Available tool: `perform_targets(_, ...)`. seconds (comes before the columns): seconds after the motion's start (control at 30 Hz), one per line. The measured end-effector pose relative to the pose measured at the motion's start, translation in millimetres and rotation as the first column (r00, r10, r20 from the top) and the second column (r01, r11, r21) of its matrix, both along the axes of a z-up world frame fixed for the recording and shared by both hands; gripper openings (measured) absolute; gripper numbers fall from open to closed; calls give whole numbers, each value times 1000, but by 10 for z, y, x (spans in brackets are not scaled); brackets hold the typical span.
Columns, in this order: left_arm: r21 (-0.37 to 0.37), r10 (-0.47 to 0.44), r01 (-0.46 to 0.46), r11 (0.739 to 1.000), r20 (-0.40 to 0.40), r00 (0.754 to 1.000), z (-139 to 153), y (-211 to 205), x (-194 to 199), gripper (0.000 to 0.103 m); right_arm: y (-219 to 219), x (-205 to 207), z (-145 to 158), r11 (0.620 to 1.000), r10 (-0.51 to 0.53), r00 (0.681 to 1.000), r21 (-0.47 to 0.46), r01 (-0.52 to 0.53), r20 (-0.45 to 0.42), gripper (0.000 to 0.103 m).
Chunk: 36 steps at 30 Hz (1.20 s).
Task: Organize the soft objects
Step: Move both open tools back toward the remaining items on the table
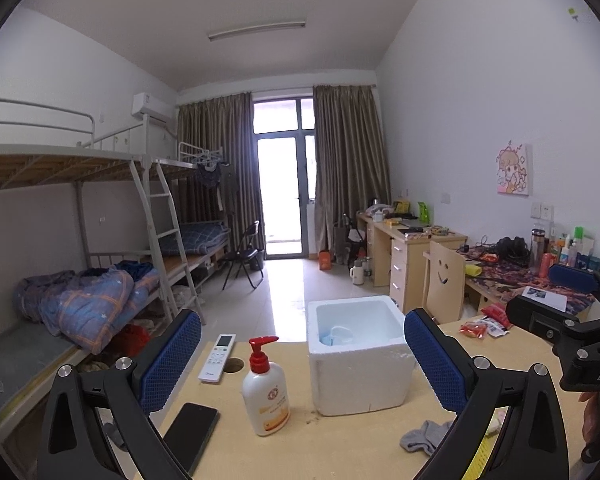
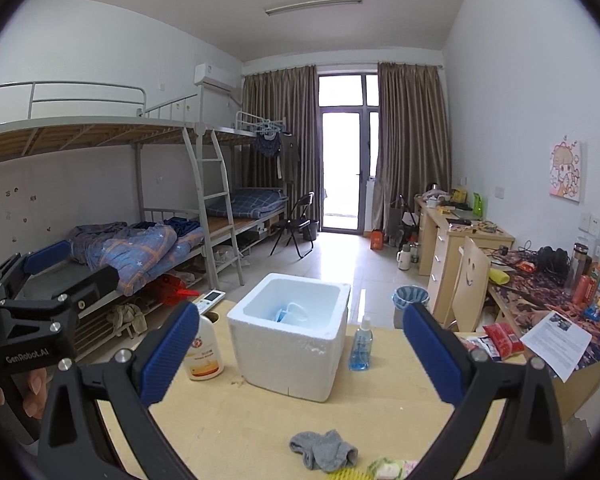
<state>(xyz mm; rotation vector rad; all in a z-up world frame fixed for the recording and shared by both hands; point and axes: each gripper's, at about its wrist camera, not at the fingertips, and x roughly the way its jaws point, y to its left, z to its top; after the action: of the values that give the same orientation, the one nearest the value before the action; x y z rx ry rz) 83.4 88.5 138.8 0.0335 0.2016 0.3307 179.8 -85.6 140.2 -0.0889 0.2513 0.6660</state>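
A white foam box (image 1: pixel 360 356) (image 2: pixel 290 330) stands open on the wooden table, with a pale blue face mask (image 1: pixel 336 334) (image 2: pixel 292 312) inside. A grey sock (image 1: pixel 424 434) (image 2: pixel 324 450) lies crumpled on the table in front of the box. A small pale cloth item (image 2: pixel 388 468) lies beside the sock at the bottom edge. My left gripper (image 1: pixel 302 364) is open and empty, raised above the table facing the box. My right gripper (image 2: pixel 300 354) is open and empty, above the sock and facing the box.
On the table (image 2: pixel 380 400) stand a lotion pump bottle (image 1: pixel 265 388) (image 2: pixel 202 350), a phone (image 1: pixel 190 434), a white remote (image 1: pixel 217 356), a blue spray bottle (image 2: pixel 361 346) and snack packets (image 2: pixel 500 340). Bunk beds stand left, desks and a chair right.
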Motion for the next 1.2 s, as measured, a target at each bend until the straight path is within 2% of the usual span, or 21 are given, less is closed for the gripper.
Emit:
perform_targets(0.3, 13, -1, 1, 1000, 10, 1000, -85, -115, -241, 102, -134, -280, -120, 1000, -3, 1000, 13, 2, 14, 103)
perform_targets(0.73, -27, -44, 46, 999, 60, 997, -407, -158, -514, 102, -337, -624, -512, 998, -62, 995, 30, 60, 72, 103)
perform_targets(0.93, -52, -66, 71, 996, 89, 994, -701, -179, -539, 102, -477, -655, -694, 996, -68, 996, 56, 65, 55, 103)
perform_targets(1.2, -39, -84, 88, 995, 103, 991, -1072, -238, -581, 102, -640, -682, -1017, 992, -101, 993, 79, 96, 63, 103)
